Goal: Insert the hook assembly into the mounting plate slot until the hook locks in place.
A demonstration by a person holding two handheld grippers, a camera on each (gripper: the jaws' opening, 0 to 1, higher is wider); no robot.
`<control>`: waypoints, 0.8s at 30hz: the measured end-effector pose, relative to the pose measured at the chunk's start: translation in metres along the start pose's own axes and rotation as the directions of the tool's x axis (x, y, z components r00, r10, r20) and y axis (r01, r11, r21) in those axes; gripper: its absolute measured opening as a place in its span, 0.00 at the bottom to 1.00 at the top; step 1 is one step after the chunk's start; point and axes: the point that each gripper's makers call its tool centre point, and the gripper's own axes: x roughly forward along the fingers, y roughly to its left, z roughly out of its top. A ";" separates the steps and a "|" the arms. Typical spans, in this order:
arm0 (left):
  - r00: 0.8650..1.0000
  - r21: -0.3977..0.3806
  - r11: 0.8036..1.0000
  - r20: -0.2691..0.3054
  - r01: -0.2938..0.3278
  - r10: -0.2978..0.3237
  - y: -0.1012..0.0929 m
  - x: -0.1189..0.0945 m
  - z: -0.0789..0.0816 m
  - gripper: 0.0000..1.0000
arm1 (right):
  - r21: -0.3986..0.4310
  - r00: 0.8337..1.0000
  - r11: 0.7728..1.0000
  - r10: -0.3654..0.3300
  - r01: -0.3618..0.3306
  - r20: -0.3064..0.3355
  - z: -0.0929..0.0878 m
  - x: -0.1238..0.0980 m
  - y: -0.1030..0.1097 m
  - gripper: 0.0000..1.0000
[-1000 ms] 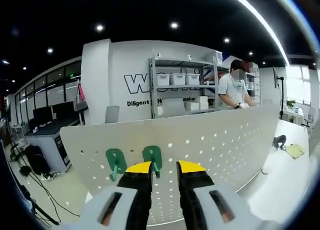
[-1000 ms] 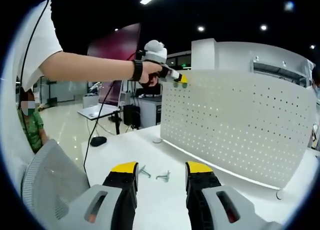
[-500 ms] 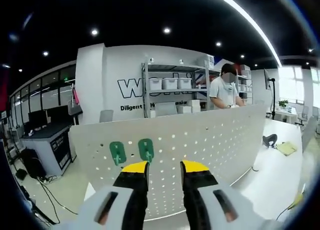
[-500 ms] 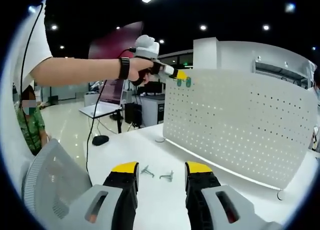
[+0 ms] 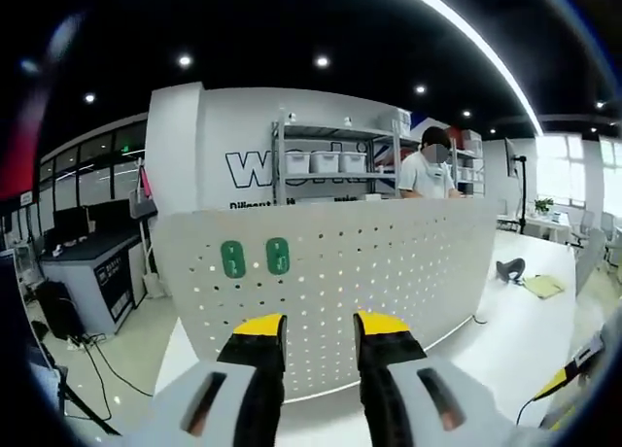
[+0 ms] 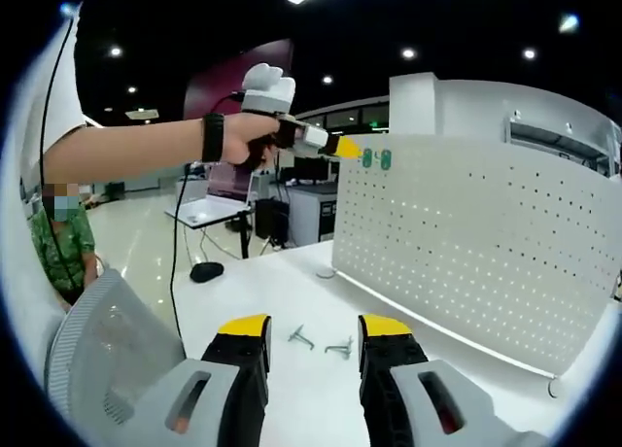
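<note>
A white perforated mounting plate [image 5: 389, 272] stands upright on a white table; it shows again as the plate [image 6: 486, 243] in the right gripper view. Two green hooks [image 5: 255, 257] sit side by side near its upper left, seen small as green hooks [image 6: 376, 158] at the plate's top corner. My left gripper [image 5: 320, 324] is open and empty, held back from the plate below the hooks; in the right gripper view this left gripper [image 6: 342, 149] hovers just left of the hooks. My right gripper [image 6: 314, 326] is open and empty above the table. Two loose metal hooks [image 6: 321, 343] lie on the table between its jaws.
A grey chair back [image 6: 107, 350] stands at the lower left of the right gripper view. A black mouse-like object [image 6: 206, 270] lies on the floor beyond. Behind the plate a person [image 5: 426, 170] stands by metal shelving [image 5: 335, 160]. A dark object [image 5: 508, 269] and yellow cloth [image 5: 542, 286] lie on the table at right.
My left gripper has drawn back from the plate, leaving both green hooks on it; the hooks now sit above and apart from its jaws. The right gripper view has shifted slightly.
</note>
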 end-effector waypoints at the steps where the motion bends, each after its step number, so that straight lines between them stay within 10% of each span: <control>1: 1.000 -0.006 1.000 0.001 -0.002 0.002 0.000 -0.002 -0.002 0.29 | -0.002 1.000 1.000 0.002 -0.002 0.001 0.000 0.000 0.001 0.36; 24: 0.992 -0.038 0.991 0.007 0.126 -0.126 -0.027 -0.057 -0.041 0.34 | -0.025 0.999 1.000 0.017 -0.018 -0.047 0.002 0.018 0.019 0.33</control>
